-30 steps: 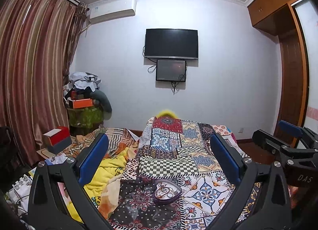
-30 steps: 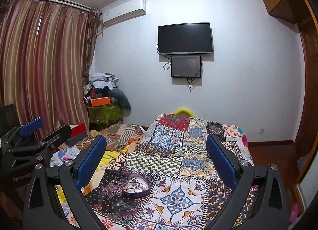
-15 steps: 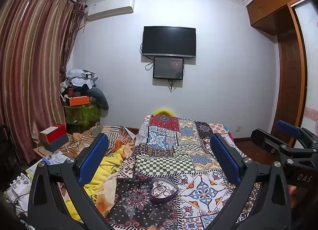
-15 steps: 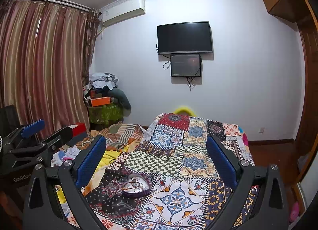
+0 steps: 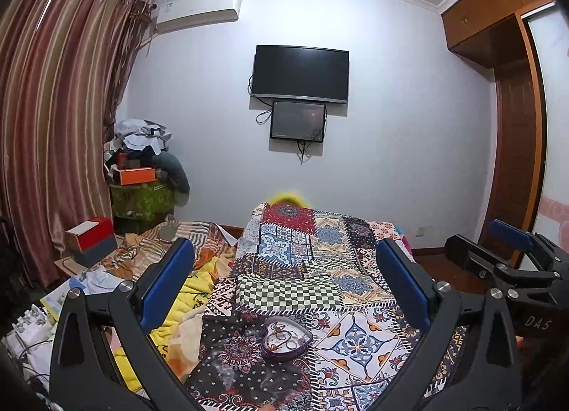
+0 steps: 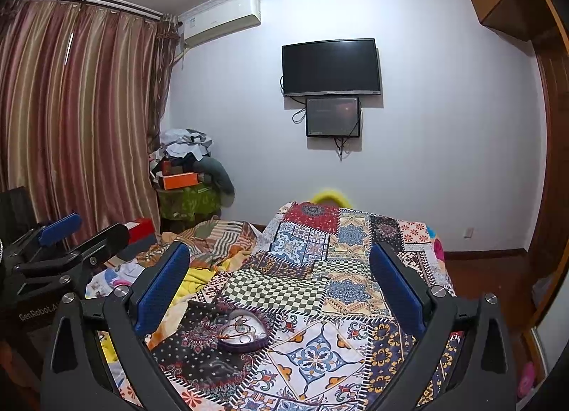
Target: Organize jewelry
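Note:
A purple heart-shaped dish (image 5: 286, 338) holding rings and other small jewelry lies on the patchwork quilt (image 5: 320, 268) of a bed. In the left wrist view my left gripper (image 5: 284, 281) hovers above and short of the dish, open, with nothing between its blue pads. The right wrist view shows the same dish (image 6: 243, 334) left of centre, and my right gripper (image 6: 281, 283) is open and holds nothing. Each gripper shows at the edge of the other's view: the right one (image 5: 498, 254) and the left one (image 6: 60, 244).
A crumpled yellow blanket (image 5: 181, 304) and striped bedding lie left of the quilt. A red box (image 5: 94, 236), papers and a piled-up green stand (image 5: 142, 194) fill the left corner by the curtain. Brown floor (image 6: 490, 276) and a wardrobe lie to the right.
In the left wrist view the dish and the room have slid slightly to the left. The right wrist view is almost unchanged. Both grippers stay open.

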